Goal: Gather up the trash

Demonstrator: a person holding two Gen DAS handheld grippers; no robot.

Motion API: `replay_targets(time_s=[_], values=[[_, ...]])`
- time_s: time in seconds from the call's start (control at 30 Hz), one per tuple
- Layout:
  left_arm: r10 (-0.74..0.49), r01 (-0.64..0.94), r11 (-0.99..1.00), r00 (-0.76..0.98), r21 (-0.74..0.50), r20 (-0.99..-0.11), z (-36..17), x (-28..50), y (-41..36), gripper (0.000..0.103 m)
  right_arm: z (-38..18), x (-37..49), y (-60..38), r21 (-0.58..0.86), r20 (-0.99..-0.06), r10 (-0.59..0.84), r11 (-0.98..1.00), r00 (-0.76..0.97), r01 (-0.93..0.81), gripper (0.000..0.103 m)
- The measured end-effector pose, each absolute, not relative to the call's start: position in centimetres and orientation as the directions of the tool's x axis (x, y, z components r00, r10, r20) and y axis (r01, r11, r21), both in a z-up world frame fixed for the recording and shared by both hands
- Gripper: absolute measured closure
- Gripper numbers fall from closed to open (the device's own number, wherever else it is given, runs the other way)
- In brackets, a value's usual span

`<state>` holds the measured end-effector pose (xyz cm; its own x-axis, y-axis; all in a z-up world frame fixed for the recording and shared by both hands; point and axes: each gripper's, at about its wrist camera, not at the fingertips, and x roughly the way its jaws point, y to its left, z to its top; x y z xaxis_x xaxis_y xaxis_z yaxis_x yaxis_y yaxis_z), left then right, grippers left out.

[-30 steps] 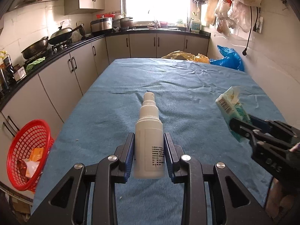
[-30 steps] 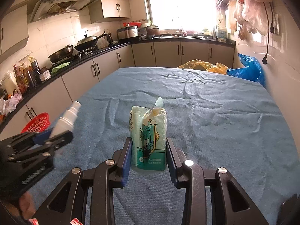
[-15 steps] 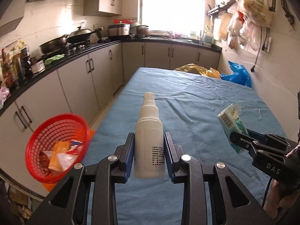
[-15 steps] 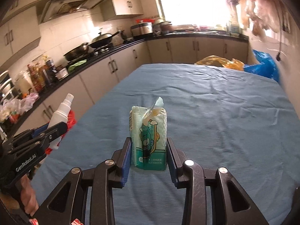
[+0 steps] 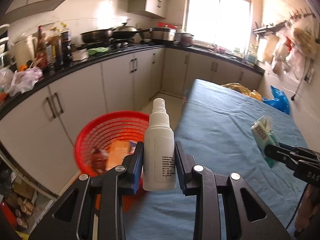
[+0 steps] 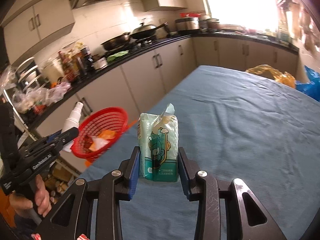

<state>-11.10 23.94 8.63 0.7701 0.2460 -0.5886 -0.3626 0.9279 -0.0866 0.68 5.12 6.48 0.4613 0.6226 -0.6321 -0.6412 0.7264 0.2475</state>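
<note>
My left gripper (image 5: 159, 158) is shut on a white spray bottle (image 5: 159, 150) and holds it in the air at the table's left edge, just right of a red basket (image 5: 96, 128) that holds wrappers. My right gripper (image 6: 158, 163) is shut on a green tissue pack (image 6: 159, 140) and holds it above the blue table (image 6: 240, 120). The pack also shows at the right of the left wrist view (image 5: 263, 138). The bottle (image 6: 73, 118) and the basket (image 6: 118, 116) show at the left of the right wrist view.
Grey cabinets (image 5: 120, 88) under a black counter with pans and bottles run along the left. A yellow bag (image 5: 244, 89) and a blue bag (image 5: 280, 102) lie at the table's far end. Boxes stand on the floor below the basket (image 5: 22, 200).
Both grippers have swung left with their loads. The red basket has come from the far left into the middle of the left wrist view, and closer in the right wrist view.
</note>
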Motion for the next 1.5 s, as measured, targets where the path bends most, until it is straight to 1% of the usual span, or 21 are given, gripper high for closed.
replay_targets(time_s=[0.13,0.3,0.43,0.6,0.7,0.77,0.8,0.83,0.87,0.9,0.93,1.0,1.1,1.17,1.23,1.3,1.37,1.43,1.5], values=[[0.271,-0.404,0.910,0.751,-0.095,-0.603,7.8,-11.9,26.5,0.074,6.8,0.3,8.1,0.247,-0.640,0.642,0.692,0.422,-0.678,0.064],[0.270,-0.434,0.893,0.732,-0.122,-0.625,6.6,-12.0,28.8,0.074,6.8,0.1,12.0,0.238,-0.654,0.654,0.655,0.380,-0.717,0.063],[0.270,-0.442,0.887,0.728,-0.130,-0.630,6.1,-11.7,30.1,0.074,6.5,0.5,15.1,0.234,-0.667,0.657,0.632,0.351,-0.739,0.062],[0.278,-0.457,0.879,0.723,-0.136,-0.632,6.0,-11.1,31.5,0.074,6.7,2.1,18.6,0.261,-0.673,0.671,0.608,0.310,-0.750,0.062],[0.285,-0.464,0.875,0.722,-0.136,-0.631,6.0,-10.7,32.3,0.074,6.7,3.2,20.6,0.272,-0.672,0.678,0.600,0.297,-0.752,0.060],[0.290,-0.471,0.872,0.719,-0.135,-0.632,6.0,-10.3,32.8,0.074,6.5,3.9,21.7,0.279,-0.673,0.679,0.600,0.294,-0.749,0.054],[0.295,-0.475,0.870,0.717,-0.134,-0.632,5.9,-10.0,33.0,0.074,6.3,4.5,22.5,0.288,-0.672,0.681,0.602,0.291,-0.744,0.052],[0.299,-0.481,0.867,0.714,-0.133,-0.633,5.8,-9.7,33.3,0.071,6.2,4.9,23.0,0.293,-0.670,0.684,0.601,0.289,-0.743,0.051],[0.299,-0.483,0.865,0.713,-0.136,-0.634,5.7,-9.5,33.5,0.067,6.0,5.2,23.4,0.291,-0.670,0.684,0.600,0.289,-0.745,0.044],[0.297,-0.484,0.864,0.714,-0.139,-0.634,5.6,-9.3,33.6,0.058,5.9,5.5,23.5,0.280,-0.672,0.675,0.611,0.304,-0.740,0.041],[0.298,-0.484,0.864,0.714,-0.140,-0.633,5.5,-9.2,33.7,0.049,5.8,5.7,23.4,0.274,-0.673,0.669,0.621,0.315,-0.734,0.040],[0.304,-0.487,0.863,0.714,-0.136,-0.631,5.4,-9.2,33.6,0.040,5.7,5.9,22.5,0.292,-0.664,0.680,0.618,0.311,-0.730,0.040],[0.332,-0.493,0.863,0.718,-0.111,-0.612,5.3,-9.9,32.7,0.040,6.2,5.5,20.4,0.271,-0.654,0.668,0.646,0.356,-0.714,0.040],[0.370,-0.510,0.855,0.722,-0.089,-0.585,5.5,-10.8,31.6,0.035,6.5,4.9,19.0,0.263,-0.647,0.665,0.653,0.373,-0.710,0.039],[0.394,-0.523,0.848,0.730,-0.086,-0.558,5.8,-11.9,30.5,0.018,6.9,3.8,17.1,0.244,-0.637,0.658,0.666,0.401,-0.705,0.034],[0.411,-0.526,0.847,0.740,-0.078,-0.533,6.2,-12.8,29.1,0.015,7.1,2.7,15.6,0.238,-0.630,0.655,0.675,0.418,-0.699,0.031],[0.425,-0.526,0.848,0.741,-0.057,-0.520,6.6,-13.2,27.8,0.013,7.0,1.9,14.2,0.234,-0.627,0.652,0.680,0.427,-0.695,0.029],[0.427,-0.519,0.854,0.742,-0.039,-0.517,7.0,-13.4,26.7,0.009,6.8,0.9,12.7,0.222,-0.628,0.639,0.693,0.443,-0.686,0.028],[0.431,-0.512,0.859,0.742,-0.018,-0.514,7.2,-13.7,25.6,0.009,6.6,-0.4,10.9,0.201,-0.619,0.625,0.712,0.476,-0.673,0.026]])
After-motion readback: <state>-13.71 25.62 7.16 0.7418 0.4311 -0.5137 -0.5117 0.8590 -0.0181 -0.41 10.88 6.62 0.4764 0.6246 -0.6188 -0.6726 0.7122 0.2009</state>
